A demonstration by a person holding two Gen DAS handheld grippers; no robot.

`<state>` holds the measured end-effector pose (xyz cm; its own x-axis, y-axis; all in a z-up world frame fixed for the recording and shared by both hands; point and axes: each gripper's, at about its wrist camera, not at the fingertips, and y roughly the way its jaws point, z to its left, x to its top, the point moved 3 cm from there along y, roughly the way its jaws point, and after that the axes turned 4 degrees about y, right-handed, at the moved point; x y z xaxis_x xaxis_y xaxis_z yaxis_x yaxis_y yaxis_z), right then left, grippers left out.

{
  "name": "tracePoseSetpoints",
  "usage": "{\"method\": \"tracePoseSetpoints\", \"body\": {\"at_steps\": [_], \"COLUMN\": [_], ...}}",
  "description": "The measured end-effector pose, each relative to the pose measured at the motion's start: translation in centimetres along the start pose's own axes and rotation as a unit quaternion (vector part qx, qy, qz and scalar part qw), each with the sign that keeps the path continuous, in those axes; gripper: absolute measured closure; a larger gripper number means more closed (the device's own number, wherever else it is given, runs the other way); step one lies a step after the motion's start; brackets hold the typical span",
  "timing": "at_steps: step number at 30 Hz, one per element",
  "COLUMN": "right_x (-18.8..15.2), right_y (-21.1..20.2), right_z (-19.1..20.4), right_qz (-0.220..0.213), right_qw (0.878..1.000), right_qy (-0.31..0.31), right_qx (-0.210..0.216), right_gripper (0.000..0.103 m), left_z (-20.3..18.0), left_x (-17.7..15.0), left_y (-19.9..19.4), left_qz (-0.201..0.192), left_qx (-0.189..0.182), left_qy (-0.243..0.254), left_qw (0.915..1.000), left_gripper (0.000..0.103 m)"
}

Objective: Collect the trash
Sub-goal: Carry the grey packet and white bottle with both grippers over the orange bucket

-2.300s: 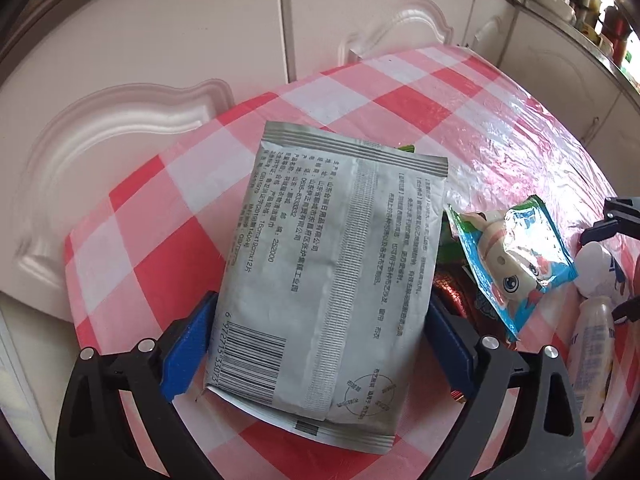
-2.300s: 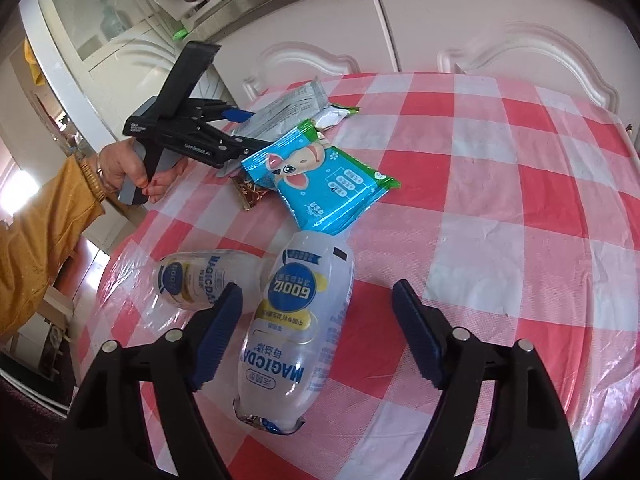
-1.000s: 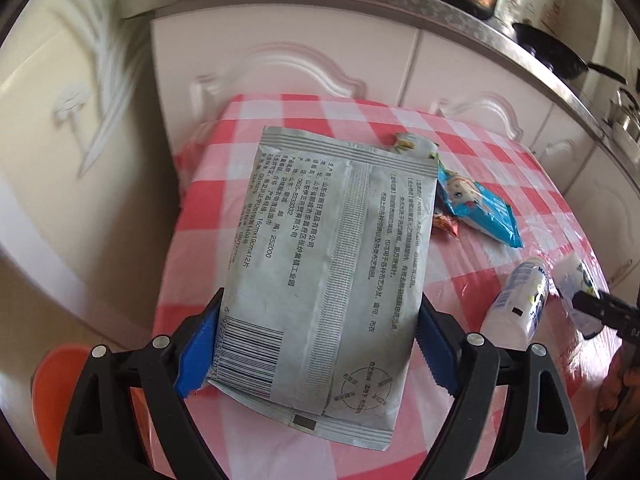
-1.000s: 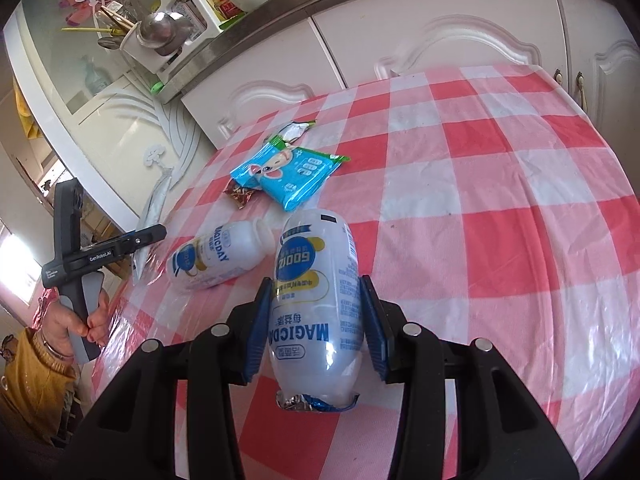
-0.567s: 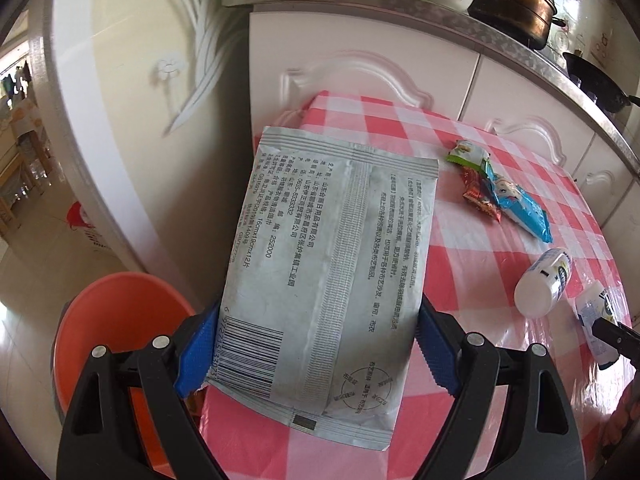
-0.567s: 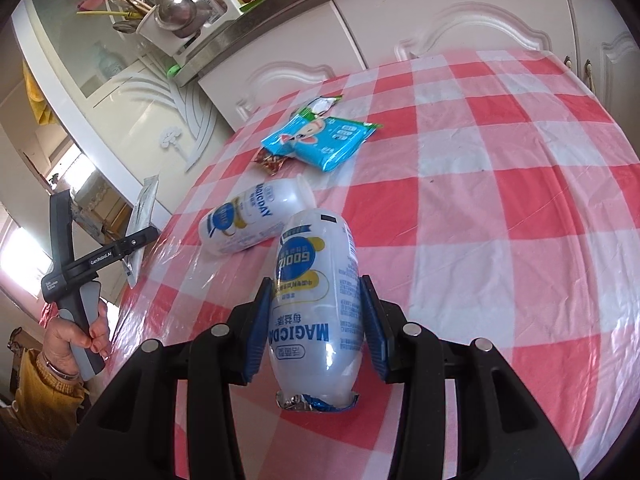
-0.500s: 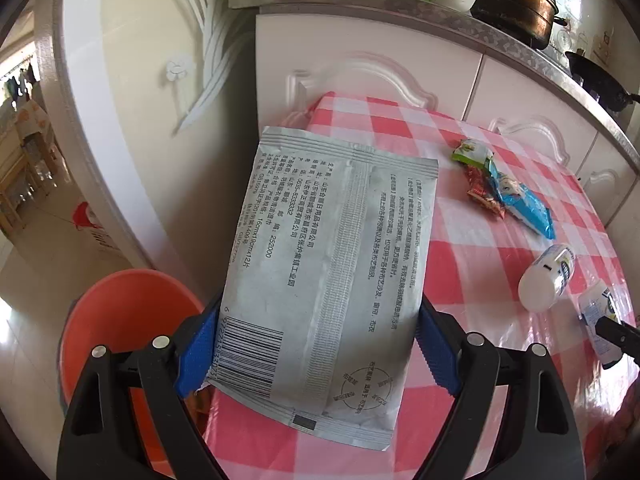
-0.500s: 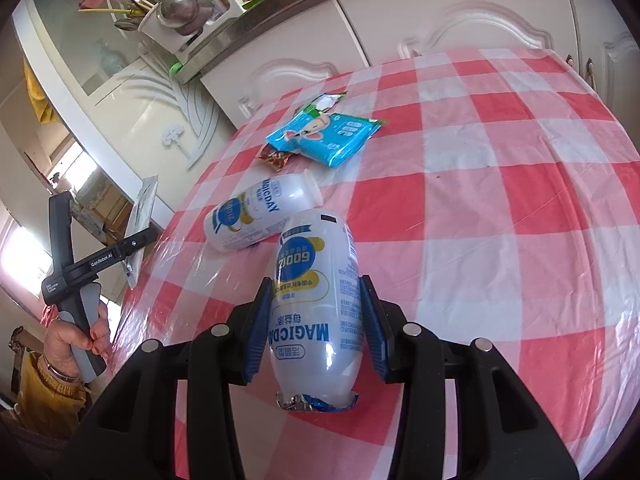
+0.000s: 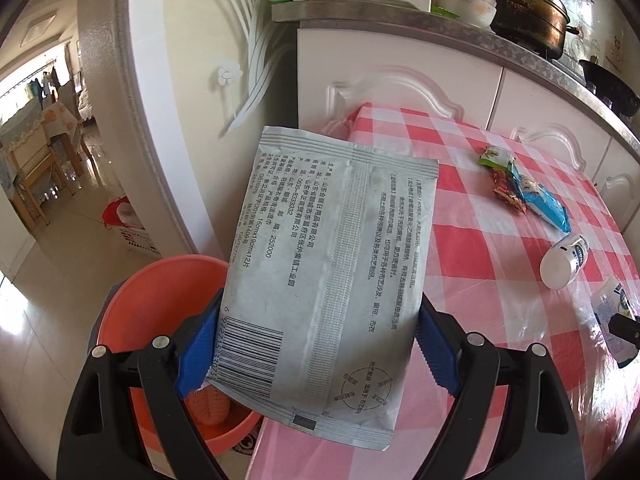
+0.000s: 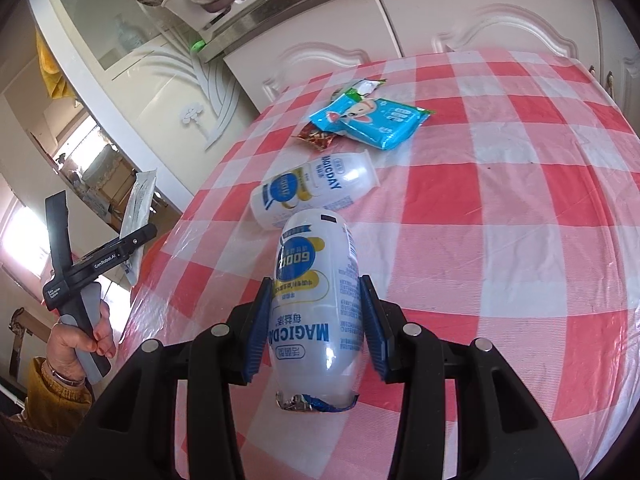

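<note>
My left gripper [image 9: 316, 344] is shut on a flat silver packet [image 9: 332, 276] and holds it in the air past the table's left edge, partly over an orange bin [image 9: 148, 300] on the floor. The packet also shows edge-on in the right wrist view [image 10: 138, 216]. My right gripper [image 10: 316, 328] is shut on a white Magicday bottle [image 10: 316, 296] and holds it above the checked table [image 10: 500, 200]. A second white bottle [image 10: 312, 192] lies on the table, with a blue wipes pack [image 10: 376, 122], a red wrapper [image 10: 318, 138] and a green wrapper [image 10: 362, 88] beyond it.
White kitchen cabinets [image 9: 400, 80] stand behind the table, with pots on the counter [image 9: 528, 20]. A white partition [image 9: 176, 100] stands left of the bin, and a doorway opens to another room. Something orange lies in the bin [image 9: 208, 404].
My left gripper has carried the silver packet off the table to the left, over the orange bin. My right gripper has shut on the bottle and lifted it.
</note>
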<state>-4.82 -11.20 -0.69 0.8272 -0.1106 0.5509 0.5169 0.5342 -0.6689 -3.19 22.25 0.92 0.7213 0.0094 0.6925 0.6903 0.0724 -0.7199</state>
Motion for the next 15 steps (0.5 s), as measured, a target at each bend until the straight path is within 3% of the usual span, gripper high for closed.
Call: {"method": "tracePoseSetpoints", "body": {"at_steps": [15], "right_x": [0.2], "right_y": [1.8], "right_z": [3.9], "right_qz": [0.028], "right_qw": [0.999], "right_qy": [-0.019], "right_qx": [0.027], "right_gripper": [0.059], "left_z": [3.7], "left_x": [-1.9], "left_y": [-1.0], "left_qz": [0.0], "left_qx": [0.015], "left_qy": [-0.029], "left_qw": [0.9995], "left_gripper": [0.017]}}
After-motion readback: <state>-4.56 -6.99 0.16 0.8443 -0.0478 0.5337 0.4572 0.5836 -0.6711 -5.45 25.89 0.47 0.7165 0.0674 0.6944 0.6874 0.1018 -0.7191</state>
